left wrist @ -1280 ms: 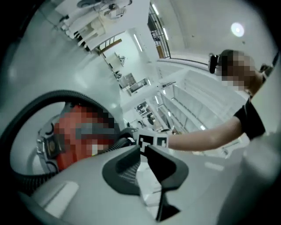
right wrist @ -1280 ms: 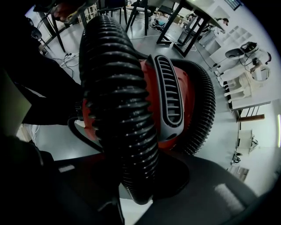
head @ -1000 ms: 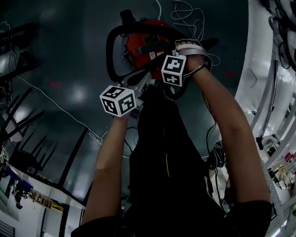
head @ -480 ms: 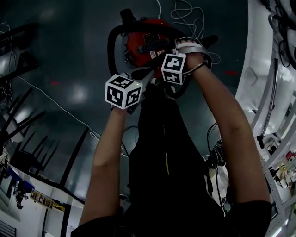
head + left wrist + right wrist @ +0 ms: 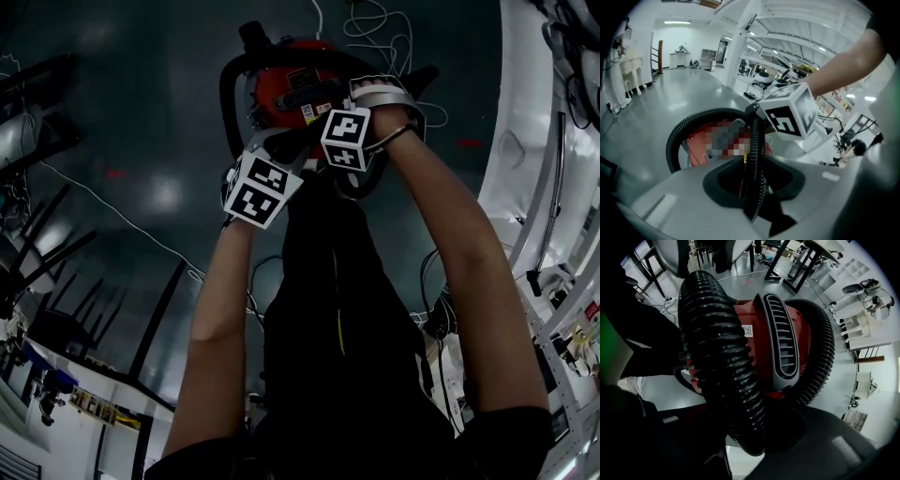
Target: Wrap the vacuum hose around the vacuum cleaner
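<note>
Red vacuum point(image 5: 292, 92) sits on the floor point(image 5: 141, 112) just beyond the person's legs point(image 5: 328, 309), with the black ribbed hose point(image 5: 723, 357) curving round its left and far sides. Right gripper point(image 5: 757, 439) is clamped on the hose beside the vacuum. Left gripper point(image 5: 754, 187), just to its left, has just been opening its jaws, and the hose lies loosely between them.

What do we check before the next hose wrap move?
1. Right gripper jaws clamped on vacuum hose: ok.
2. Left gripper grip: not ok; jaws have just been opening, hose between them, not pinched.
3. Hose hugging the red vacuum cleaner: ok.
4. Hose end stowed: cannot tell.
5. White floor cables clear of the hose: cannot tell.
</note>
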